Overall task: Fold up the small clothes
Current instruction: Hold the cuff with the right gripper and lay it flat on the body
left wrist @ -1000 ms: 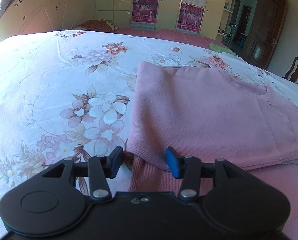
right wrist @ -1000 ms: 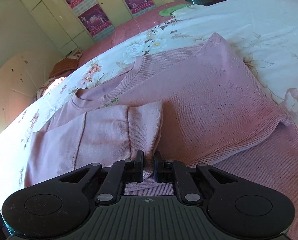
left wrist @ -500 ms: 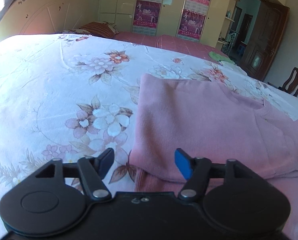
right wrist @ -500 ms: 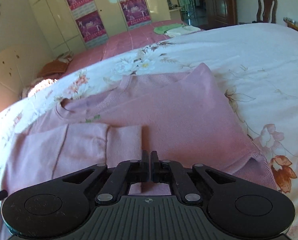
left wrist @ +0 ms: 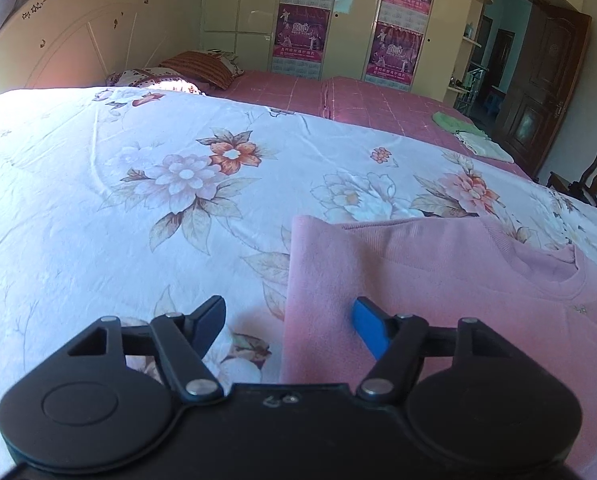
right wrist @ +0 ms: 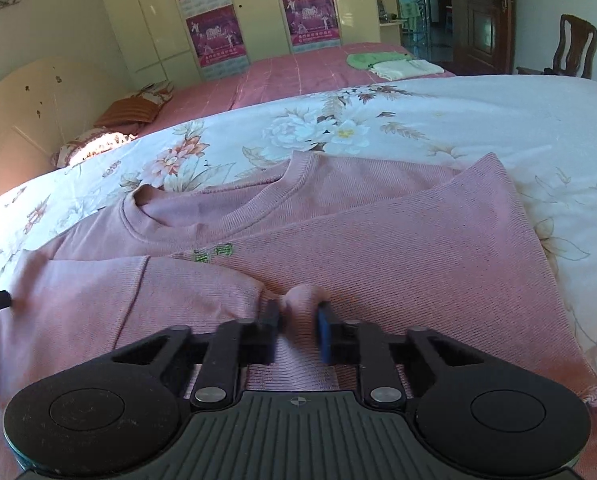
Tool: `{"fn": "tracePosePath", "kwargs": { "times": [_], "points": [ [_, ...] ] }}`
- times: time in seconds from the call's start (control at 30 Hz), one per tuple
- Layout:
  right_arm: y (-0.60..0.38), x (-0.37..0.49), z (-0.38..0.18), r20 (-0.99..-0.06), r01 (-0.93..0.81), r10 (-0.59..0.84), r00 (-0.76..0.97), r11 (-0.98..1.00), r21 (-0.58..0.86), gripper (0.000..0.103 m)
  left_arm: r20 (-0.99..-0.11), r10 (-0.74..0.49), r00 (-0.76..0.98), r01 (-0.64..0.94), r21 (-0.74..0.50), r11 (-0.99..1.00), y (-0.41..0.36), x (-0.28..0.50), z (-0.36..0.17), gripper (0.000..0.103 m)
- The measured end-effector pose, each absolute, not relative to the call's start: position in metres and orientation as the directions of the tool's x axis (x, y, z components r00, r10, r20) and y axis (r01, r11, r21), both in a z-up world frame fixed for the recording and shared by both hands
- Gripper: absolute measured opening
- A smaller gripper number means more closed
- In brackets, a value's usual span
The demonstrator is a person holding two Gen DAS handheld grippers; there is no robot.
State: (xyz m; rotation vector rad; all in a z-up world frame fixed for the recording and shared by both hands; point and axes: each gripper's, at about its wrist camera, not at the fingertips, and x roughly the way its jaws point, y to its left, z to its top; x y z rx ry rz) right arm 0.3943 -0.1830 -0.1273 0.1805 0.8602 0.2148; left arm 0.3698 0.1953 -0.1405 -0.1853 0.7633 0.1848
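Garment: a pink ribbed knit sweater [right wrist: 378,248] lies flat on the bed, neckline at 11 o'clock in the right wrist view, both sleeves folded in over the chest; a small green embroidered mark [right wrist: 214,253] shows just below the collar.
Fold state: by my reading the sleeves are in and the bottom-to-top fold is not yet made.
Right gripper [right wrist: 298,322]: jaws closing and nearly together, pads pressing a small pinched bump of pink knit at 6 o'clock of the garment, near where the two sleeve cuffs meet.
Left gripper [left wrist: 288,316]: jaws wide but narrowing, holding nothing; the sweater's folded left edge [left wrist: 292,280] runs between them, with one finger over the quilt and the blue-padded finger [left wrist: 368,326] over the knit.
Surface: white bed quilt printed with pink and orange flowers [left wrist: 138,184], slightly wrinkled.
Surroundings: a pink-covered second bed [right wrist: 298,72] at 12 o'clock carrying a folded green and white cloth stack [right wrist: 386,63]; cream wardrobe doors with purple posters [left wrist: 398,40] behind; a dark wooden chair [right wrist: 574,46] at 2 o'clock.
Risk, right side: the pinch looks shallow and may catch only the top layer, so lifting could drag a sleeve open.
Risk, left side: closing astride the edge could snag quilt along with knit.
Risk, both: uneven grips would skew the fold.
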Motion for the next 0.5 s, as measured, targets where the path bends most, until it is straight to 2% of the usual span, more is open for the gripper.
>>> {"fn": "tracePosePath", "kwargs": {
  "times": [0.17, 0.23, 0.3, 0.43, 0.5],
  "points": [
    [-0.187, 0.382, -0.115, -0.659, -0.080, 0.168, 0.733, 0.983, 0.163, 0.008, -0.695, 0.099, 0.712, -0.229, -0.098, 0.968, 0.194, 0.379, -0.144, 0.069],
    [-0.189, 0.388, -0.128, -0.708, -0.062, 0.146, 0.691, 0.988, 0.143, 0.007, -0.699, 0.107, 0.707, -0.229, -0.083, 0.970, 0.193, 0.382, -0.146, 0.069],
    [-0.192, 0.388, -0.131, -0.707, -0.061, 0.156, 0.690, 0.985, 0.159, 0.008, -0.697, 0.129, 0.705, -0.243, -0.067, 0.968, 0.193, 0.384, -0.149, 0.069],
    [-0.197, 0.385, -0.122, -0.689, -0.047, 0.166, 0.706, 0.981, 0.188, 0.009, -0.682, 0.155, 0.715, -0.254, -0.047, 0.966, 0.193, 0.386, -0.154, 0.058],
    [-0.198, 0.378, -0.113, -0.660, -0.044, 0.167, 0.732, 0.979, 0.199, 0.009, -0.676, 0.165, 0.718, -0.259, -0.039, 0.965, 0.192, 0.385, -0.155, 0.058]
  ]
}}
